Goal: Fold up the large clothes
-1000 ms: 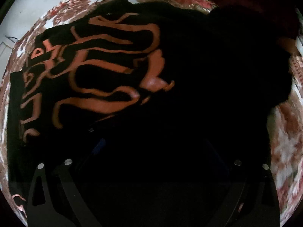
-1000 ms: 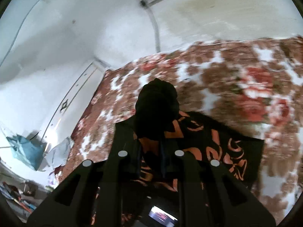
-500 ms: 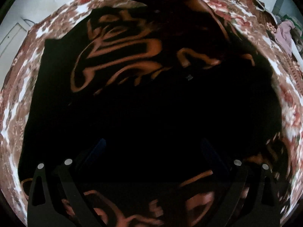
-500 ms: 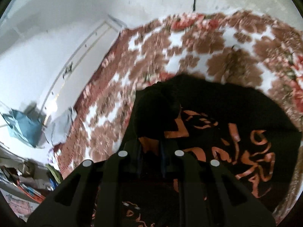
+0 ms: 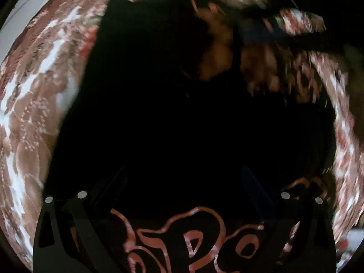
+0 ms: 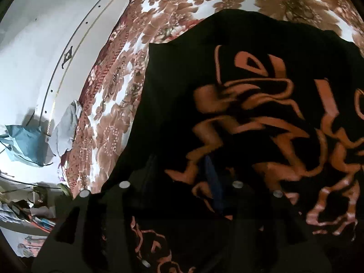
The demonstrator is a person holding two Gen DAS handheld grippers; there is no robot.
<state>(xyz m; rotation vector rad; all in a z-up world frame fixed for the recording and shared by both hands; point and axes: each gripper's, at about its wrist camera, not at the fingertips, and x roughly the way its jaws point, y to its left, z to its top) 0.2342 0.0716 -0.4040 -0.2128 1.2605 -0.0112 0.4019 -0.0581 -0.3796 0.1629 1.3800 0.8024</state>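
A black garment [image 6: 182,95] with a large orange print lies spread on a floral blanket [image 6: 173,6]. In the right wrist view my right gripper [image 6: 179,168] hangs low over the print. Its jaws are opening, and the cloth lies under and between the fingers with no pad pressing on it. In the left wrist view the same garment [image 5: 182,118] fills the middle, its print at the bottom edge. My left gripper [image 5: 182,173] stands wide open above it, holding nothing. A blurred dark shape crosses the top right of that view.
The floral blanket [image 5: 34,95] rings the garment on every side. A white panelled wall [image 6: 45,45] runs along the bed's left edge. Blue and grey cloths [image 6: 45,136] lie bunched there, with clutter [image 6: 27,211] lower down.
My right gripper came down onto the garment with its pinched bunch of black cloth, and its jaws have parted. My left gripper swept across the garment, so the print now sits at the bottom.
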